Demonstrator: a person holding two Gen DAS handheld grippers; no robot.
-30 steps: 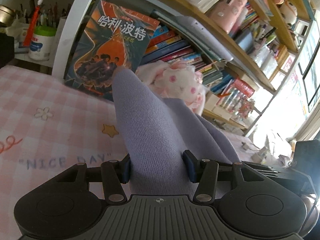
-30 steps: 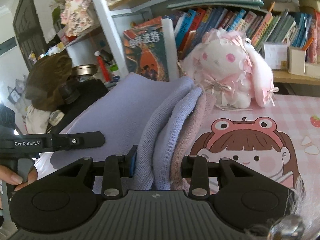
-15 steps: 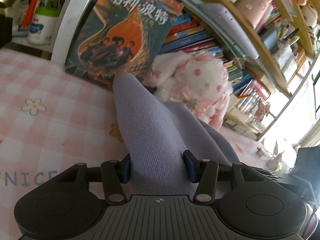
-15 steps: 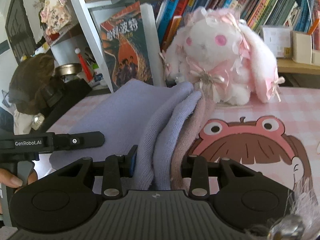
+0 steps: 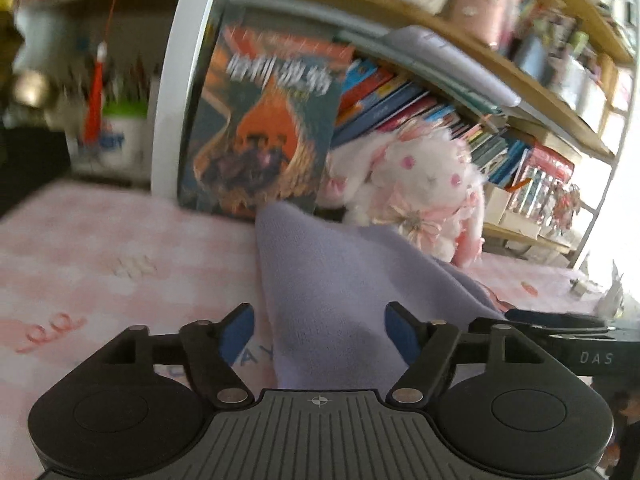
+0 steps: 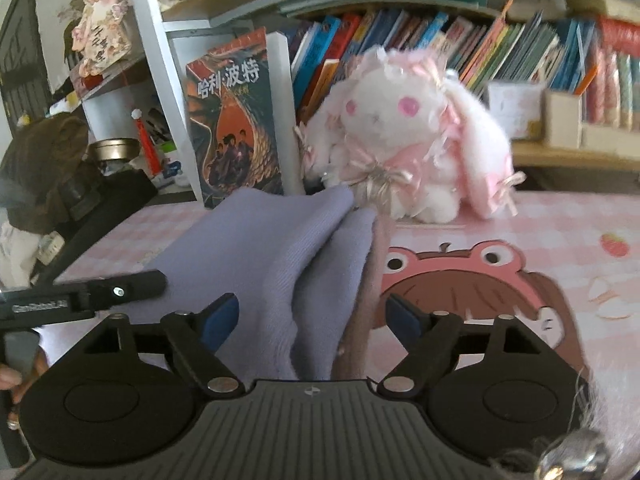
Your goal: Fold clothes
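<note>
Lilac knit garment [image 6: 260, 256] bunched on pink checked desk [image 5: 100, 248], folded layers stacked, pinkish inner layer at right edge. Soft, light, limp; judged to slump and shift when let go. Best hold: pinch all layers at thick near edge.

Left tongs [image 5: 320, 324] opening, pads clear of cloth lying between. Right tongs [image 6: 308, 316] likewise opening, fabric between, unpressed.

Plush rabbit [image 6: 404, 136] and book [image 6: 236, 132] just beyond, far side.

Your work surface: pink checked cloth [image 6: 560, 216] with cartoon girl print. Lilac knit garment [image 6: 272, 248] lies folded on it. Behind garment, white-and-pink plush rabbit [image 6: 404, 136] sits on cloth; book [image 6: 236, 132] stands upright at its far edge.
</note>
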